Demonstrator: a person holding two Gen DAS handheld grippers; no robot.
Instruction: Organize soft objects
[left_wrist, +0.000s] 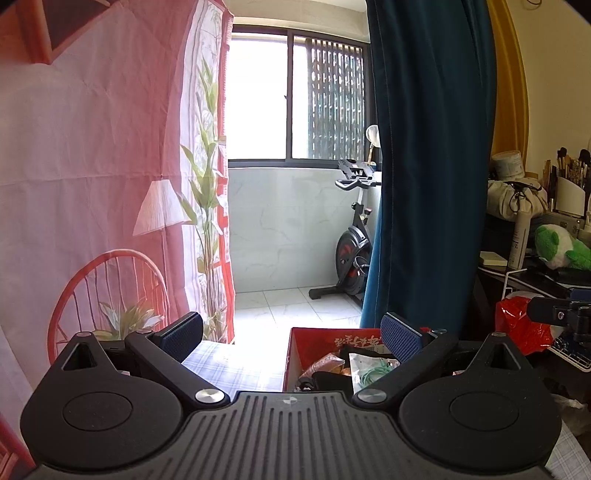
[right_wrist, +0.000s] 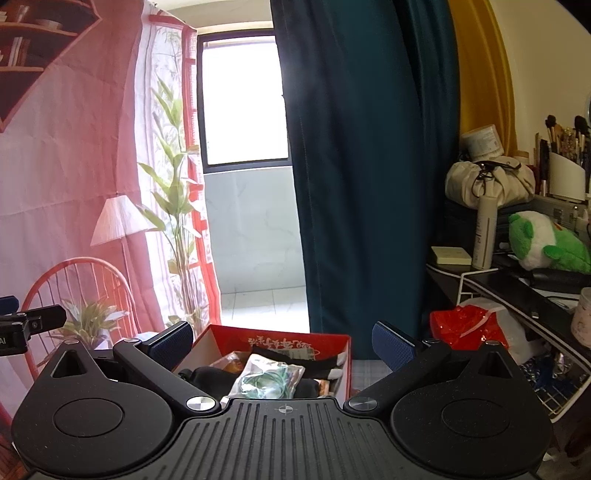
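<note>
The left claw (left_wrist: 291, 338) hangs with its jaws spread wide and nothing between the blue pads (left_wrist: 184, 334). The right claw (right_wrist: 282, 343) is the same: wide apart, empty. Both are held level, pointing across the room toward the window rather than down at anything.

Just below and ahead of them sits a red box (right_wrist: 280, 338) on a checked cloth (left_wrist: 229, 362). In the right view it lies between the two fingers; in the left view it sits off toward the right finger. Inside is a jumble: a clear packet with something pale green coiled in it (right_wrist: 269, 378), dark fabric pieces (right_wrist: 207, 374) beside it, and what looks like an orange wrapper behind. I cannot tell which of these are soft goods and which are not.

Off to the right, on a cluttered desk, a green and white plush toy (right_wrist: 546, 243) lies well apart from the box, with a tied cream cloth bag (right_wrist: 487, 182) above it and a red plastic bag (right_wrist: 465, 326) lower down.

To my eye nothing is in hand yet; this looks like the pause before a pick. The next move likely calls for tipping one claw down into the box, or reaching right for the plush toy, and closing gently on fabric that will give and bunch.
</note>
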